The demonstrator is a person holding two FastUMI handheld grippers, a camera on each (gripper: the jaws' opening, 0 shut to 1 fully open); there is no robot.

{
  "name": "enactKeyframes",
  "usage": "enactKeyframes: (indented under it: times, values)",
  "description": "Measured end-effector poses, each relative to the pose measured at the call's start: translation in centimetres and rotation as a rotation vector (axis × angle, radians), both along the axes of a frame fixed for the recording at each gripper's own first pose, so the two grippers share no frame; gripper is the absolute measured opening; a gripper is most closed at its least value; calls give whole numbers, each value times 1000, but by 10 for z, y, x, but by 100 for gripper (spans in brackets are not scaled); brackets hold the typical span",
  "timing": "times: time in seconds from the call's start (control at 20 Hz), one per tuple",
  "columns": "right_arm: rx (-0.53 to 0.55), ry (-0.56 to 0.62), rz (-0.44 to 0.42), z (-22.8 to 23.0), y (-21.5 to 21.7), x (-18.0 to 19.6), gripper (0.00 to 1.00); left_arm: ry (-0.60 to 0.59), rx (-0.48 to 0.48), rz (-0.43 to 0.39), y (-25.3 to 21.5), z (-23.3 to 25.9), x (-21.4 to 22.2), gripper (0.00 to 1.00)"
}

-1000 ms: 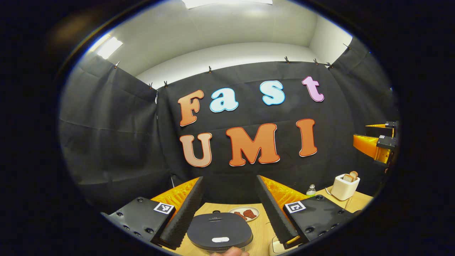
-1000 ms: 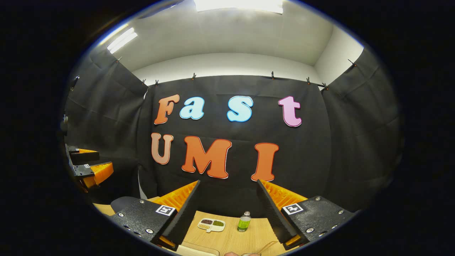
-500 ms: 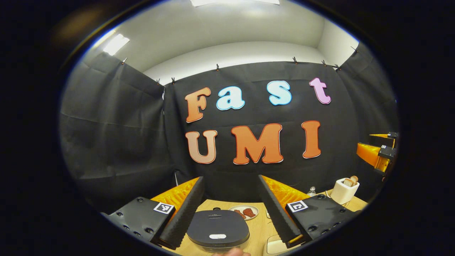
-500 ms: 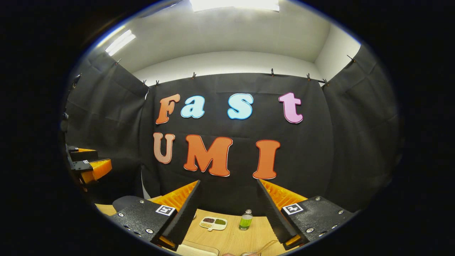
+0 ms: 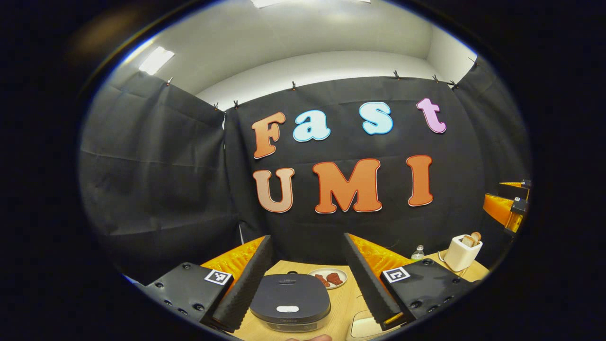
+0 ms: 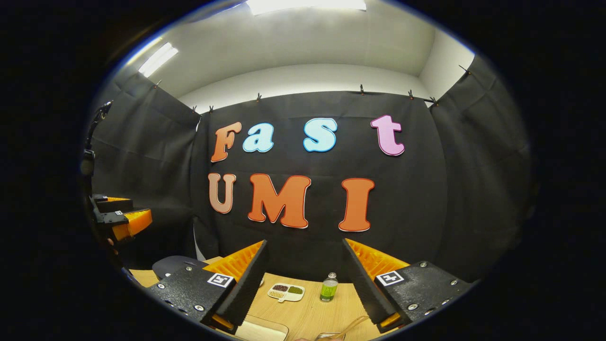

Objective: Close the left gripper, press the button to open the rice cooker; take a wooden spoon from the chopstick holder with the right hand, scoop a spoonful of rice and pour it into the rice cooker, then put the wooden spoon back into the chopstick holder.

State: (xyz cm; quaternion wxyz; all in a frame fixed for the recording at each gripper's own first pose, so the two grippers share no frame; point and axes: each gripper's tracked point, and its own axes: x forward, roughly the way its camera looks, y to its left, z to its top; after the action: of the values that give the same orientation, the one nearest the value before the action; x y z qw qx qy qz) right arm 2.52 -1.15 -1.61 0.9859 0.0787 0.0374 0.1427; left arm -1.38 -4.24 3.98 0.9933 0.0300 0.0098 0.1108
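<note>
Since a second ago both views have tilted a little downward, so more of the table [image 5: 343,308] is seen. The left gripper [image 5: 305,279] hangs above the rice cooker [image 5: 289,303], released, fingers wide apart; the lid is down. The right gripper [image 6: 305,279] is released too and holds nothing, above the table near a green bottle [image 6: 328,288]. I judge the first step is not yet done: the left fingers must clench, then descend onto the pale button [image 5: 287,309].
</note>
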Motion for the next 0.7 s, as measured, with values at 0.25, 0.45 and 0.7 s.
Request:
enactKeyframes:
  times: [0.25, 0.45, 0.7]
  values:
    - [-15, 13, -32, -2, -7, 6, 94, -30, 26, -42, -8, 9, 7, 100]
    - [-24, 14, -55, -2, 0, 4, 94, -31, 33, -78, -2, 11, 19, 100]
    - [-50, 24, -88, -5, 6, 6, 94, -15, 29, -96, 16, 2, 34, 100]
